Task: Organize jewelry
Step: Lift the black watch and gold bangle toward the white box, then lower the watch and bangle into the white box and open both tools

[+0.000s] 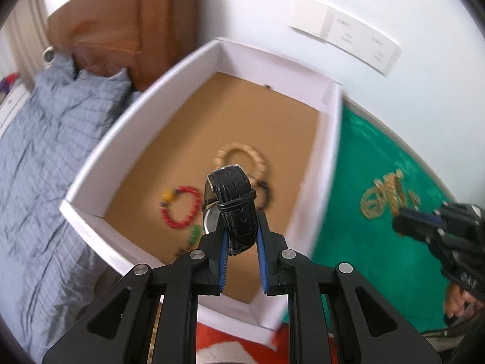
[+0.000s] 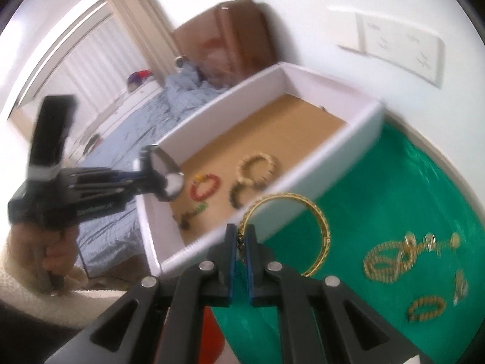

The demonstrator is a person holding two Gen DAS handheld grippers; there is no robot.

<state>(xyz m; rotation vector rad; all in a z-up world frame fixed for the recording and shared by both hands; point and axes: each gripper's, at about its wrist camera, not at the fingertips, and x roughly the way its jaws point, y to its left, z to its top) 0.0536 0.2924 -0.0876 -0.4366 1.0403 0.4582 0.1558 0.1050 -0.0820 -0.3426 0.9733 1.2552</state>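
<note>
- My left gripper (image 1: 241, 233) is closed on the black strap of a watch (image 1: 235, 206). The blue pads pinch the strap low down, and the rest of the loop sticks up past the tips.
- The strap looks soft and bendy, so I think the round metal face can swing. I guess a hold on the strap near the face would wobble less.
- My right gripper (image 2: 241, 242) is closed on a gold bangle (image 2: 315, 212). The pads nip its thin rim at one spot, and the ring hangs out to the right.
- The bangle looks stiff, smooth and light. I think it could slip or spin in such a small pinch, so I want to go slowly.
- Past the watch sits a white box (image 1: 330, 157) with a brown floor. The watch hangs over its near end.
- In the box lie a red bracelet (image 1: 182, 209), a tan bracelet (image 1: 242, 157) and a dark one (image 2: 238, 195), close together.
- The bangle hangs over the box's near wall and the green cloth (image 2: 394, 188).
- Gold chains (image 2: 391, 261) lie loose on the cloth, well apart from the box.
</note>
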